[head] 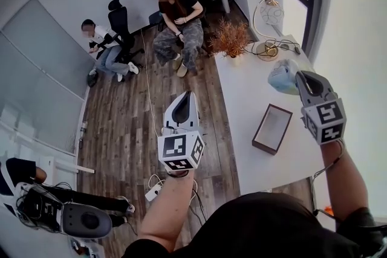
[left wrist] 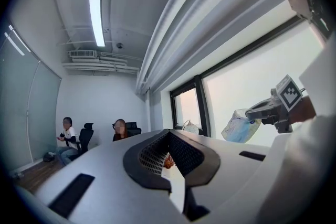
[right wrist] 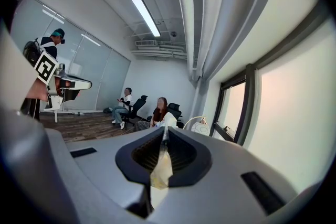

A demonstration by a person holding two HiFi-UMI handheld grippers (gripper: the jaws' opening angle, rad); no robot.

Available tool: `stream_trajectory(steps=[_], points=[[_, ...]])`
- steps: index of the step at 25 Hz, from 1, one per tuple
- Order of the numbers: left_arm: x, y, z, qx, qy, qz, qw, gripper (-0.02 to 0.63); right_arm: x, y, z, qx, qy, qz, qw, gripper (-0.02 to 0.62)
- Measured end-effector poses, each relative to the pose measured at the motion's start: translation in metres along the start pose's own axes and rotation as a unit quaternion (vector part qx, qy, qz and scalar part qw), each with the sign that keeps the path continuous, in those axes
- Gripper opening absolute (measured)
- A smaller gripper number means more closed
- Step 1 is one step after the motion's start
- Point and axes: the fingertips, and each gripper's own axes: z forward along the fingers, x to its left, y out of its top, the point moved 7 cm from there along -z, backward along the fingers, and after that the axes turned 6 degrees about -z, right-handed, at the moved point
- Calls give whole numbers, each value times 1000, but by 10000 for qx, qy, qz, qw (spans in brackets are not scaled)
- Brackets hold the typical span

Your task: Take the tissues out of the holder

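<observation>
Right gripper view shows the right hand-held gripper point(right wrist: 164, 131) with its jaws pressed together on a thin flap of the tissue pack point(right wrist: 159, 165), whose clear wrapper runs up between them. In the left gripper view the pale blue pack hangs in the air from that hand-held gripper's tip. In the head view the pack is just ahead of the right hand-held gripper, above the white surface point(head: 242, 93). The brown holder point(head: 261, 127) lies on the surface to its left and nearer the person, apart from the pack. The left hand-held gripper point(head: 189, 95) is well to the left of the right one, over the wooden floor point(head: 127, 124), its jaws together with nothing between them. Beyond both, a dried plant point(head: 230, 38) stands at the surface's far end.
</observation>
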Motion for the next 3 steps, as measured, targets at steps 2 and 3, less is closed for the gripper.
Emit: stream_trajectory(steps=[2, 3], points=[[-5, 1, 1, -45, -23, 93, 9999, 5, -3, -1, -1, -18, -22, -2, 10000, 11], [-7, 1, 1, -70, -38, 136, 9999, 5, -5, -2, -2, -28, -34, -2, 10000, 11]])
